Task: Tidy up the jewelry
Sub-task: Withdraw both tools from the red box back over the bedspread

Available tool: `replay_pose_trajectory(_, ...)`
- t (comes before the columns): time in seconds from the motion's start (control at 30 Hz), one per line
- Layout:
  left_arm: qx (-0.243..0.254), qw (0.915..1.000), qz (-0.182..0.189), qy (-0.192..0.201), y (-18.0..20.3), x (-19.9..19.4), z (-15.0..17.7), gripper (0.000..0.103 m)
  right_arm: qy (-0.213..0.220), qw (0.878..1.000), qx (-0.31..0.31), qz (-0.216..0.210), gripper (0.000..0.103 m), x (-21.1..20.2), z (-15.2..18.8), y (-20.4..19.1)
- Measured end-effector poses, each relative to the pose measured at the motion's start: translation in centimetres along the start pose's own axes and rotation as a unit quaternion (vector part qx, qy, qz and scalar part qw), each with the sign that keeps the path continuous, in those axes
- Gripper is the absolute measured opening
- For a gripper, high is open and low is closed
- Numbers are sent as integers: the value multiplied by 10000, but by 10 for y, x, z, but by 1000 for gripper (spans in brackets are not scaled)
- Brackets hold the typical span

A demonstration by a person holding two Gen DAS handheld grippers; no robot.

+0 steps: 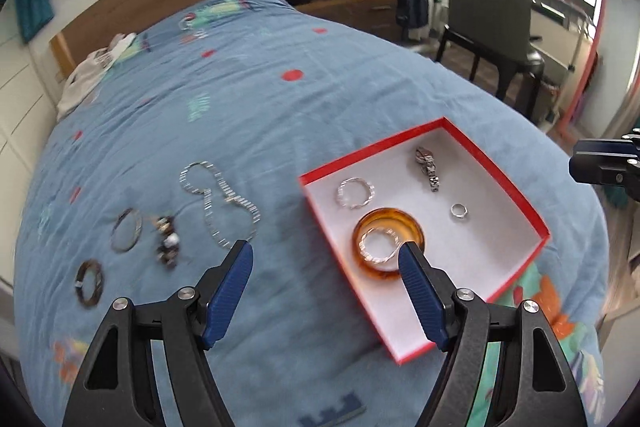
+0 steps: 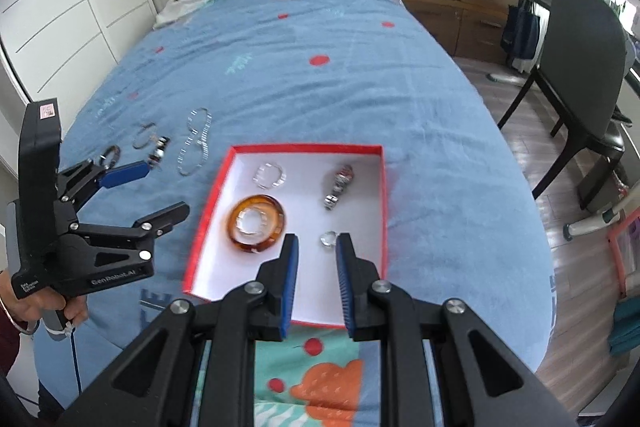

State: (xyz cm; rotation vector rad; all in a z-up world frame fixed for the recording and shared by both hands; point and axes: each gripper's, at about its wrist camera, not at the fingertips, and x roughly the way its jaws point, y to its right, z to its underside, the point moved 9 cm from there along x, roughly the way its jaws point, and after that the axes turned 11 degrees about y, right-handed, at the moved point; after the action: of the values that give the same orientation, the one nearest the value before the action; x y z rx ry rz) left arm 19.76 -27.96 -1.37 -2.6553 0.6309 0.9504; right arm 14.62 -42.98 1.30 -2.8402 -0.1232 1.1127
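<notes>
Both claws empty, left claw [image 1: 325, 259] wide, right claw [image 2: 317, 241] narrowly parted; sorted pieces sit in red box [image 1: 538, 223], remainder wait on bed [image 1: 280, 131].

Left claw [image 1: 325, 254] jaws wide apart and empty, right claw [image 2: 317, 242] narrowly parted, empty, both angled downward

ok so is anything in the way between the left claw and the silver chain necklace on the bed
Nothing visible. The left claw is open and empty above the blue bedspread, and the silver chain necklace lies just beyond its left finger with only bare cover between. The beaded piece sits off to the side.
</notes>
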Motion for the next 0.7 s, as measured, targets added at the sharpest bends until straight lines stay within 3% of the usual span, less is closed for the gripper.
replay_pose_trajectory(0.2,-221,9991,-335,112,-33,-56,13,77,272,9996,-87,-67,19,-32,-10,-37)
replay_pose_trajectory(0.4,-329,9953,-770,487,-80,-109,22,84,536,9983,-217,-116,19,-62,-22,-72)
replay_pose_trajectory(0.7,-733,9839,-1383,865,-177,-192,52,86,884,9955,-292,-170,19,-90,-38,-120)
